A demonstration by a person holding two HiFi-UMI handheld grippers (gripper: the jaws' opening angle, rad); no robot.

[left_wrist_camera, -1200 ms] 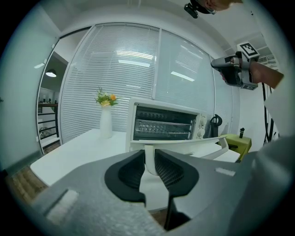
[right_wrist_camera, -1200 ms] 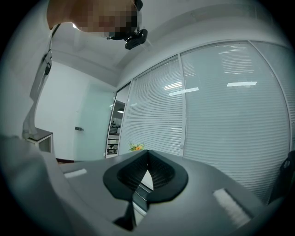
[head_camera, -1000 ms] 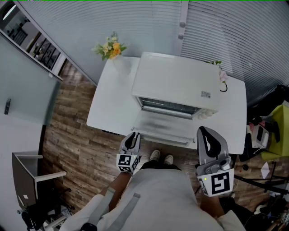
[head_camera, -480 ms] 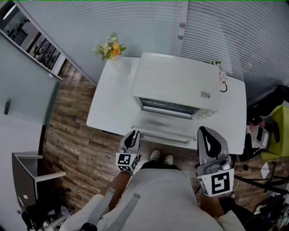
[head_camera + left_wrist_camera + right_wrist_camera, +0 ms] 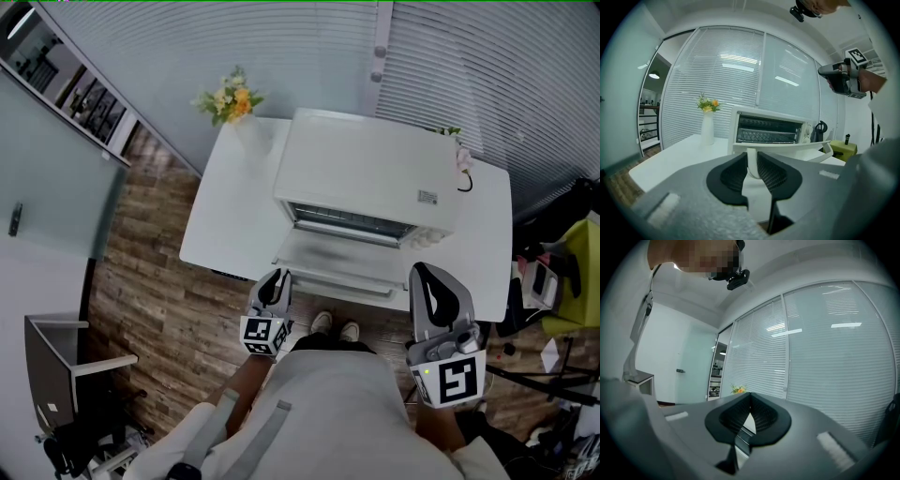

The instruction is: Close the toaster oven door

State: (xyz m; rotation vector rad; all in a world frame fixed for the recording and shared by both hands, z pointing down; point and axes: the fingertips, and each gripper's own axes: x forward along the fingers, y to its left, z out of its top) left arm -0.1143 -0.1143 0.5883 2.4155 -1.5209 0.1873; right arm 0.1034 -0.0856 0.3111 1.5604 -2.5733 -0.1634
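Shelving (image 5: 75, 89) runs along the far left wall above wood-plank flooring (image 5: 155, 281). To its right a white table (image 5: 220, 230) stands against the window blinds (image 5: 281, 47). A white vase of yellow flowers (image 5: 231, 101) stands at the table's far left corner. The left gripper (image 5: 275, 279) is held at the table's near edge, just left of the person's shoes (image 5: 336, 325), and its marker cube (image 5: 263, 337) faces up. It is aimed at the near left corner of the toaster oven door (image 5: 342, 261). In the left gripper view its jaws stand a little apart, and the white left post of the door handle (image 5: 751, 161) shows in the gap between the dark pads. The toaster oven (image 5: 366, 173) sits on the right half of the table. Its door is dropped fully open and lies flat toward the person, so the wire rack (image 5: 766, 135) inside is exposed, and the pale knobs (image 5: 427, 240) line its right front. The right gripper (image 5: 422, 274) is held off the door's near right corner, apart from it, with its own cube (image 5: 452, 380) toward the person. In the right gripper view its fingertips are pressed together with nothing between them. A black cable (image 5: 463, 178) curls behind the oven's right side, and a yellow-green object (image 5: 577, 272) lies on the floor at the far right.
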